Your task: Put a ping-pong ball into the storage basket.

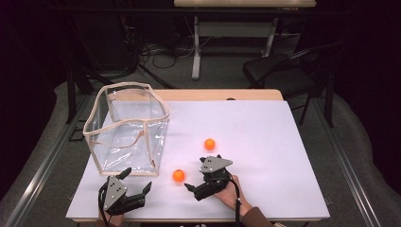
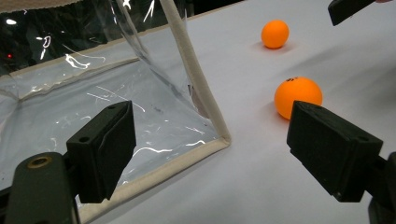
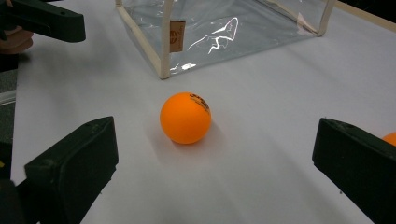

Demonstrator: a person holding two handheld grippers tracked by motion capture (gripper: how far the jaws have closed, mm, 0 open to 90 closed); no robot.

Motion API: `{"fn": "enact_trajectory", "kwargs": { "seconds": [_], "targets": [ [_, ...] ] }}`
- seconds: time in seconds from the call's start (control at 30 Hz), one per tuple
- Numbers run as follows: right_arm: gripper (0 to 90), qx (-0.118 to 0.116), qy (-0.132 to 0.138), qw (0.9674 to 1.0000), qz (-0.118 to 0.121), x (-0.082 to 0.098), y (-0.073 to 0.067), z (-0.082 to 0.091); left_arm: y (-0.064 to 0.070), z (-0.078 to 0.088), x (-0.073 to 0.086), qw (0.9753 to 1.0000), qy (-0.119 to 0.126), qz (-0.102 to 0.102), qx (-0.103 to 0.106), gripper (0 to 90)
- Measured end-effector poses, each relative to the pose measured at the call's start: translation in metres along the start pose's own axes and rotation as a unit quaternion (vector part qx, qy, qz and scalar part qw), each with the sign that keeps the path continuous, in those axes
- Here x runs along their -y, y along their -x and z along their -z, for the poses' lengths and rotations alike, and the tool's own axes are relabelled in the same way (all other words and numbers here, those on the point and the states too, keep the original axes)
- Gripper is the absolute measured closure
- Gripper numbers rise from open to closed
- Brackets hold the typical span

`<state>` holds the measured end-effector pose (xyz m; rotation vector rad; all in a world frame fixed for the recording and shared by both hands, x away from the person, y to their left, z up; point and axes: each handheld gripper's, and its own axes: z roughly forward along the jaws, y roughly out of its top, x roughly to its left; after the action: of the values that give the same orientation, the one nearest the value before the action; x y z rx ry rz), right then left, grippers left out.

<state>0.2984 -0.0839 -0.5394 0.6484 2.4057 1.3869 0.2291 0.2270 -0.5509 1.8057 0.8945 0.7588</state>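
Two orange balls lie on the white table. The nearer ball (image 1: pixel 178 175) (image 3: pixel 185 117) (image 2: pixel 298 95) sits just ahead of my right gripper (image 1: pixel 196 174) (image 3: pixel 215 172), which is open and points at it without touching. The farther ball (image 1: pixel 209 144) (image 2: pixel 275 33) rests behind that gripper, and its edge (image 3: pixel 390 138) peeks past the right jaw. My left gripper (image 1: pixel 138 179) (image 2: pixel 217 149) is open and empty at the front corner of a clear plastic bag with beige trim (image 1: pixel 127 127) (image 2: pixel 93 93) (image 3: pixel 224 28).
The white table top (image 1: pixel 255 127) stretches to the right of the balls. The bag stands open-topped at the table's left. A black chair (image 1: pixel 283 71) and another table's legs stand beyond the far edge. A person's hand (image 1: pixel 229 194) holds the right gripper.
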Motion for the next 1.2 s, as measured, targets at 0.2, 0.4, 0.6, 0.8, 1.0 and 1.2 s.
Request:
{"fn": "enact_trajectory", "kwargs": {
  "seconds": [0.2,0.4,0.6,0.8,1.0,1.2],
  "targets": [
    [0.0,-0.003,-0.006,1.0,-0.002,-0.002,-0.001,-0.007,0.0,0.0,0.0,1.0,0.0,0.0,0.0,15.8],
    [0.0,-0.005,-0.008,1.0,-0.002,-0.004,-0.002,-0.014,0.0,0.0,0.0,1.0,0.0,0.0,0.0,15.8],
    [0.0,-0.007,-0.016,0.9998,-0.002,-0.007,-0.004,-0.022,0.0,0.0,0.0,1.0,0.0,0.001,0.001,15.8],
    [0.0,-0.012,-0.02,0.9997,-0.002,-0.007,-0.005,-0.03,-0.001,0.001,0.0,1.0,0.0,0.0,-0.001,15.8],
    [0.0,-0.016,-0.029,0.9994,-0.003,-0.008,-0.006,-0.038,-0.001,0.001,0.0,1.0,0.0,-0.001,-0.001,15.8],
    [1.9,-0.021,-0.037,0.9991,-0.001,-0.008,-0.008,-0.043,-0.001,0.001,0.0,1.0,0.001,-0.001,-0.001,15.8]
  ]
}}
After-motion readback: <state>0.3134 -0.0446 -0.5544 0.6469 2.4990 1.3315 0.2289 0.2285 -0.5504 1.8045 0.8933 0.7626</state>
